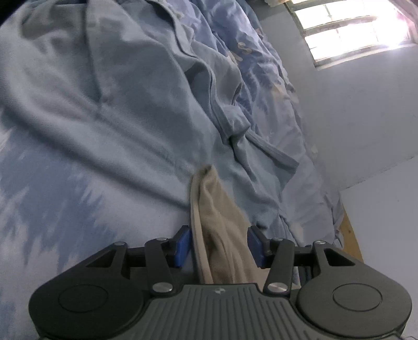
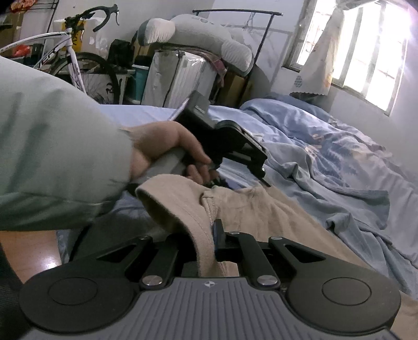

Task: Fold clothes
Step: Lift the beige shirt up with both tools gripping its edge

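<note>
A beige garment [image 1: 216, 222] runs between the blue pads of my left gripper [image 1: 219, 244]. The jaws stand apart, and the pads do not seem to press the cloth. My right gripper [image 2: 216, 235] is shut on a hemmed edge of the same beige garment [image 2: 261, 209], which drapes over the tool and onto the bed. In the right wrist view a person's hand [image 2: 167, 146], in a pale green sleeve [image 2: 52, 146], holds the left tool just above the beige cloth. A light blue garment [image 1: 125, 91] lies rumpled on the bed ahead of the left gripper.
A blue patterned duvet [image 2: 339, 157] covers the bed. Its wooden edge [image 1: 350, 235] meets a white wall. A bicycle [image 2: 73, 55], a covered box [image 2: 177, 75] with a grey pillow [image 2: 203, 34] on top, and a clothes rail [image 2: 235, 11] stand behind. A window [image 2: 371, 60] is at right.
</note>
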Motion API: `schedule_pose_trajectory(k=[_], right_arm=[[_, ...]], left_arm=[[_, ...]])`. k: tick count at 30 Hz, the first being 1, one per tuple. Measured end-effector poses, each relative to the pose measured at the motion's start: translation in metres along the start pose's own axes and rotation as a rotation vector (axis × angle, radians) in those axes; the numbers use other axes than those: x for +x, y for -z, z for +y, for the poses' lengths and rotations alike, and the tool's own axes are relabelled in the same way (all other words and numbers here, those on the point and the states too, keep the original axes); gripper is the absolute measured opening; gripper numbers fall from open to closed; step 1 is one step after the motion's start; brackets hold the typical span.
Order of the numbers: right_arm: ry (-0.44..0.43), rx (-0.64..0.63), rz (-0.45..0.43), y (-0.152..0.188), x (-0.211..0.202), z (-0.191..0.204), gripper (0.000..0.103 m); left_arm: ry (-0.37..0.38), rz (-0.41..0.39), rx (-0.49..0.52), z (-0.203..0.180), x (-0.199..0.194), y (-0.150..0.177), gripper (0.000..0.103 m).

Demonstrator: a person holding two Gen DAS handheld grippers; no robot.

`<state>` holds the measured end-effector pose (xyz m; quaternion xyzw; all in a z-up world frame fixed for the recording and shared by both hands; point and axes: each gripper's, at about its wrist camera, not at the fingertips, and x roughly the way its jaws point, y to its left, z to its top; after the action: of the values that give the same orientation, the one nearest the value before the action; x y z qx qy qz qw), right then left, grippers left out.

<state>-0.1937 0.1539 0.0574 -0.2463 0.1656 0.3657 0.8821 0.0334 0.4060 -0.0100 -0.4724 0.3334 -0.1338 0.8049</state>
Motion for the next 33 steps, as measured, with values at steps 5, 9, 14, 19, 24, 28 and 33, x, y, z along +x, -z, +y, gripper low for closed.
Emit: schedule_pose_trajectory(k=[5, 9, 14, 19, 24, 28, 33], right_arm=[[-0.015, 0.004, -0.011, 0.002, -0.008, -0.005, 0.002], [-0.011, -0.004, -0.021, 0.003, -0.011, -0.007, 0.002], [0.011, -0.016, -0.026, 0.007, -0.019, -0.009, 0.002], [0.052, -0.016, -0.031, 0.016, -0.031, -0.015, 0.002], [0.096, -0.018, -0.039, 0.023, -0.050, -0.023, 0.002], [0.150, -0.023, -0.045, 0.030, -0.070, -0.033, 0.002], [0.228, -0.012, -0.044, 0.041, -0.096, -0.049, 0.002]], left_arm=[[-0.008, 0.006, 0.018, -0.004, 0.014, -0.010, 0.046], [-0.038, 0.014, 0.025, -0.007, 0.020, -0.008, 0.028], [-0.066, 0.005, 0.012, -0.007, 0.022, -0.003, 0.009], [-0.048, -0.030, 0.031, -0.034, 0.012, -0.003, 0.008], [-0.016, -0.070, 0.071, -0.076, 0.003, 0.004, 0.008], [0.015, -0.086, 0.123, -0.116, 0.004, 0.015, 0.008], [0.045, -0.065, 0.179, -0.164, 0.021, 0.034, 0.008]])
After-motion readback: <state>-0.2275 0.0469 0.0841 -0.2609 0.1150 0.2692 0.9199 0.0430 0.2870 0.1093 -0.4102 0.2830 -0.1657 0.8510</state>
